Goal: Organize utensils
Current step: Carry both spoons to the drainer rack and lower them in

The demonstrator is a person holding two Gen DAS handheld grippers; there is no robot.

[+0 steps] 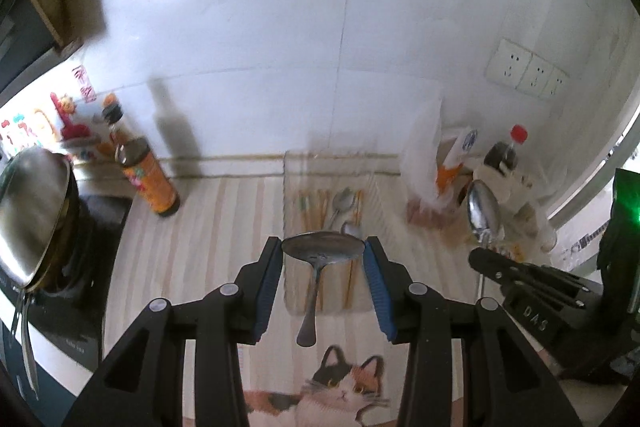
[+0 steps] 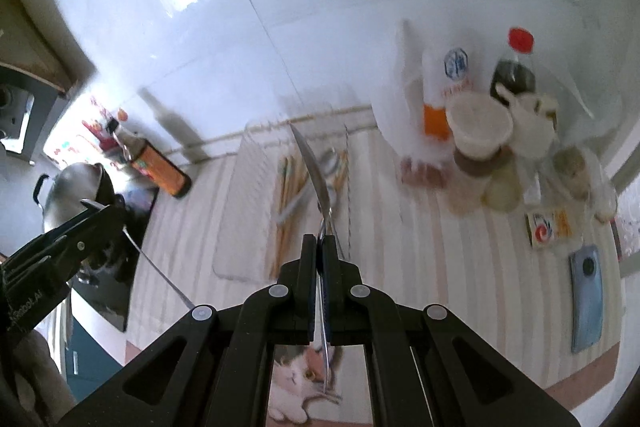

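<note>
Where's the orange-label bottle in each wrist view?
Left wrist: orange-label bottle at left of centre, upright on the striped counter, beside the steel pot.
Right wrist: bottle at left, leaning in the picture, just above the left claw.
Shared landmark: the utensil tray, to the bottle's right.

2 steel spoons [image 1: 323, 250] [image 2: 316, 169] aloft, gripper-held.

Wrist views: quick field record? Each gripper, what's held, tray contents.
left gripper: jaws shut across the bowl of a spoon, handle hanging toward the camera
right gripper: jaws shut on a second spoon at its neck, bowl pointing away
tray: clear, on the striped counter, holds chopsticks and more spoons
</note>
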